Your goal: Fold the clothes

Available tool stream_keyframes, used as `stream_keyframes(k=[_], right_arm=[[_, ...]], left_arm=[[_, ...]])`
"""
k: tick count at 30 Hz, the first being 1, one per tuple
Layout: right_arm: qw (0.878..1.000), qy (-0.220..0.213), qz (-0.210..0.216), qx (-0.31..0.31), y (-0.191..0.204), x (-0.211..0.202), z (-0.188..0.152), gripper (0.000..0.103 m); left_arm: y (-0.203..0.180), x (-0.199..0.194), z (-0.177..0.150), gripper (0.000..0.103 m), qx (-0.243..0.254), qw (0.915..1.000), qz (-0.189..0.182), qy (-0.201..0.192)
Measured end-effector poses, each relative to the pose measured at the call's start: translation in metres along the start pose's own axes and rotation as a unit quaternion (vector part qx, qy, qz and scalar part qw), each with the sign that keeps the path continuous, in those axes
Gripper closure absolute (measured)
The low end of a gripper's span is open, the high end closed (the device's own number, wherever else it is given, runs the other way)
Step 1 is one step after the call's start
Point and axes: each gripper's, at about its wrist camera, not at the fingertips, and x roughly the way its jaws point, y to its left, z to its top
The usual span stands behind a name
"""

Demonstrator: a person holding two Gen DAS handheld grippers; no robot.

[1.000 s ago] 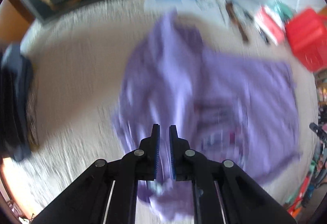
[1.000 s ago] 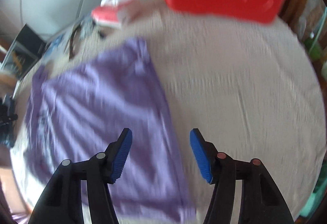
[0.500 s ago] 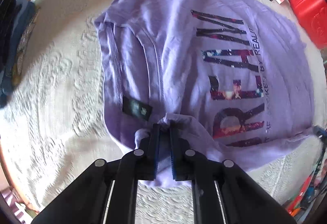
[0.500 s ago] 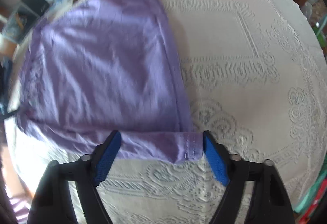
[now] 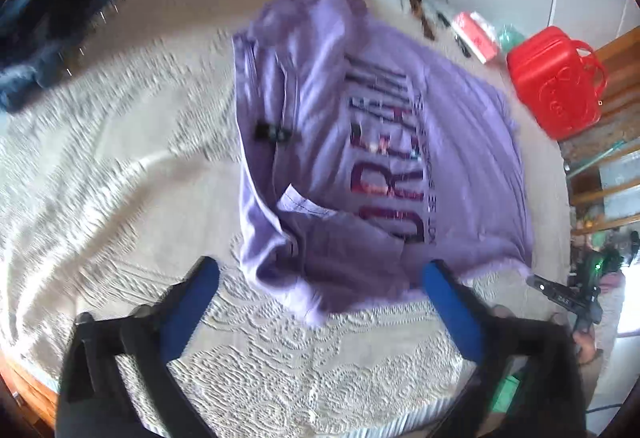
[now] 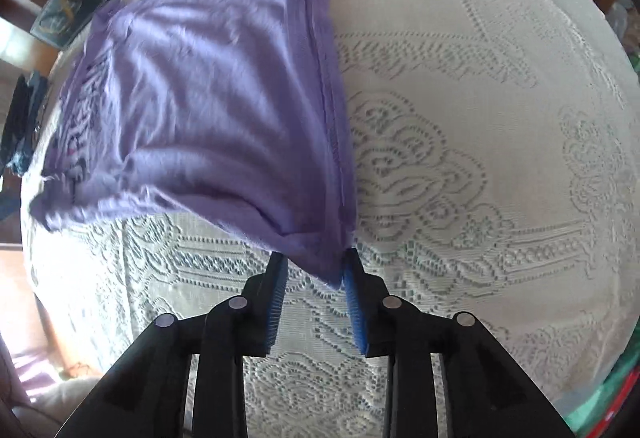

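Observation:
A purple T-shirt [image 5: 460, 142] with dark lettering lies print up on the white lace tablecloth [image 5: 120, 178], one sleeve folded in over its body. My left gripper [image 5: 320, 278] hovers over the shirt's near edge with its jaws opening wide. It holds nothing, and the folded sleeve lies loose between and beyond the fingers. In the right wrist view the shirt [image 6: 208, 98] stretches away to the upper left. My right gripper [image 6: 314, 262] is closing on the shirt's near hem corner. The cloth is bunched between the blue pads [image 6: 276, 290] and touches both.
A red plastic case [image 5: 556, 82] stands at the far right of the table, with pens and small packets [image 5: 476, 34] beside it. Dark blue clothes [image 5: 56, 22] are piled at the far left. A dark box [image 6: 76, 4] stands at the back. Bare tablecloth [image 6: 480, 118] spreads to the right of the shirt.
The left gripper let go of the sleeve, opened wide and drew back toward the near edge. The right gripper's jaws narrowed from wide around the flat hem corner to pinching it.

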Motion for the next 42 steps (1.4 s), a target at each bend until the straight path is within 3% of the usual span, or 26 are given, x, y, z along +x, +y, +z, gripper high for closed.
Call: stream_keyframes(k=[9,12,14,17,21,23,26,27,31,34,37,39,42], right_arm=[[0.999,-0.039,0.017,0.012,0.0,-0.016,0.0,0.068],[0.999,-0.039,0.018,0.021,-0.006,-0.015,-0.004,0.068],[0.999,-0.037,0.02,0.027,-0.009,-0.014,-0.01,0.068],[0.998,-0.04,0.029,0.027,-0.014,-0.021,-0.021,0.068],[0.997,-0.054,0.05,0.017,-0.008,-0.029,-0.024,0.069],[0.997,-0.057,0.052,0.02,-0.009,-0.029,-0.025,0.069],[0.998,-0.045,0.042,0.024,-0.015,-0.022,-0.028,0.069],[0.998,-0.039,0.036,0.026,-0.017,-0.019,-0.03,0.069],[0.998,-0.032,0.024,0.046,-0.031,-0.013,-0.038,0.069],[0.998,-0.042,0.031,0.044,-0.027,-0.017,-0.035,0.069],[0.996,-0.061,0.044,0.04,-0.018,-0.023,-0.03,0.069],[0.995,-0.078,0.06,0.027,-0.006,-0.028,-0.026,0.069],[0.992,-0.094,0.082,0.011,0.012,-0.029,-0.017,0.069]], left_arm=[[-0.011,0.008,0.005,0.0,0.008,0.9978,0.065,0.002],[-0.015,0.023,0.006,0.001,0.003,0.9977,0.068,0.004],[-0.021,0.031,0.007,0.016,0.003,0.9979,0.065,0.008],[-0.033,0.039,0.002,0.028,0.028,0.9971,0.07,0.016],[-0.024,0.046,-0.011,0.032,0.043,0.9911,0.124,0.021],[-0.003,0.05,-0.017,0.049,0.027,0.9889,0.143,0.029],[0.04,0.052,-0.029,0.051,0.015,0.9661,0.255,0.041],[0.055,0.048,-0.033,0.051,-0.001,0.9641,0.262,0.044],[0.08,0.023,-0.038,0.051,-0.057,0.9796,0.192,0.017],[0.061,0.01,-0.03,0.051,-0.053,0.9902,0.128,-0.019],[0.033,0.013,-0.022,0.05,-0.045,0.9969,0.057,-0.03],[0.015,0.025,-0.019,0.05,-0.038,0.9982,0.041,-0.024],[-0.009,0.052,-0.019,0.05,-0.025,0.9984,0.051,-0.002]])
